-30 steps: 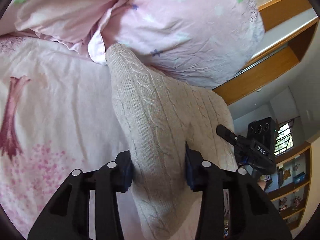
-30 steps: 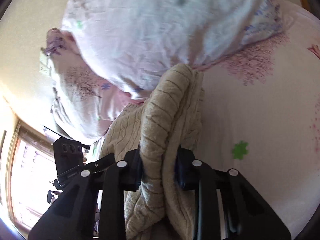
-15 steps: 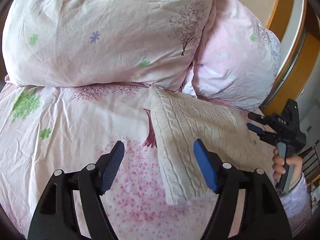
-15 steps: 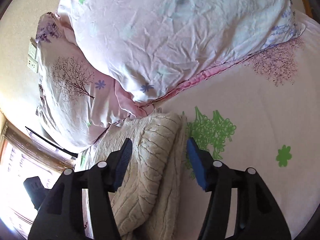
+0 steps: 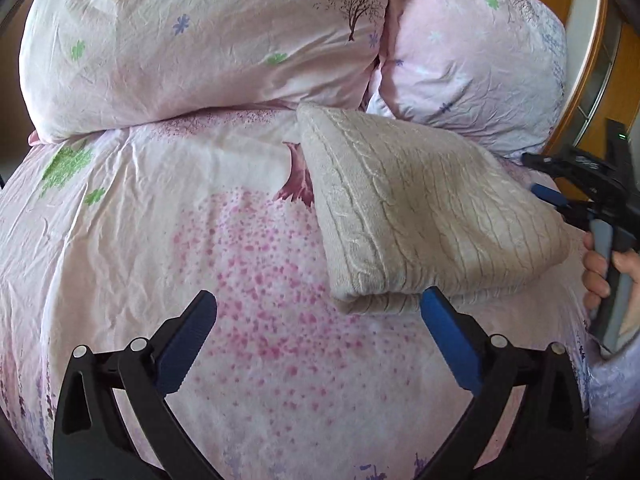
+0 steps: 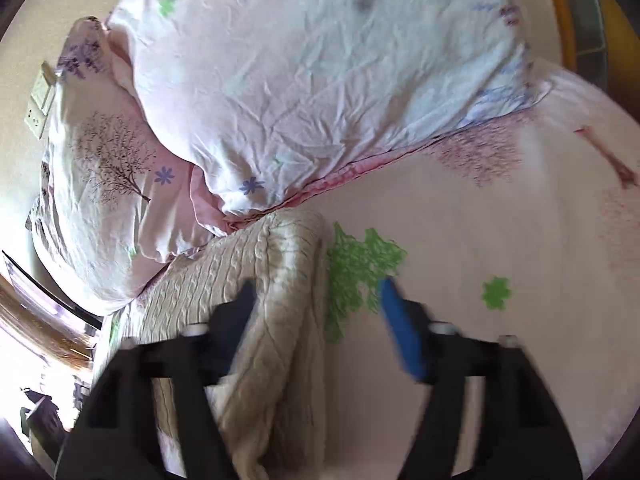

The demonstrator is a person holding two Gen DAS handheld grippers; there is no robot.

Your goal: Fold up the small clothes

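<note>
Folded sweater [image 5: 420,216] on bedsheet [image 5: 160,240]; no legible writing.

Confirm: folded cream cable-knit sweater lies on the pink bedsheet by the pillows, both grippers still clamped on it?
Not clamped. The left gripper and right gripper are both open, as each wrist view shows. The sweater does lie folded on the bedsheet by the pillows.
</note>
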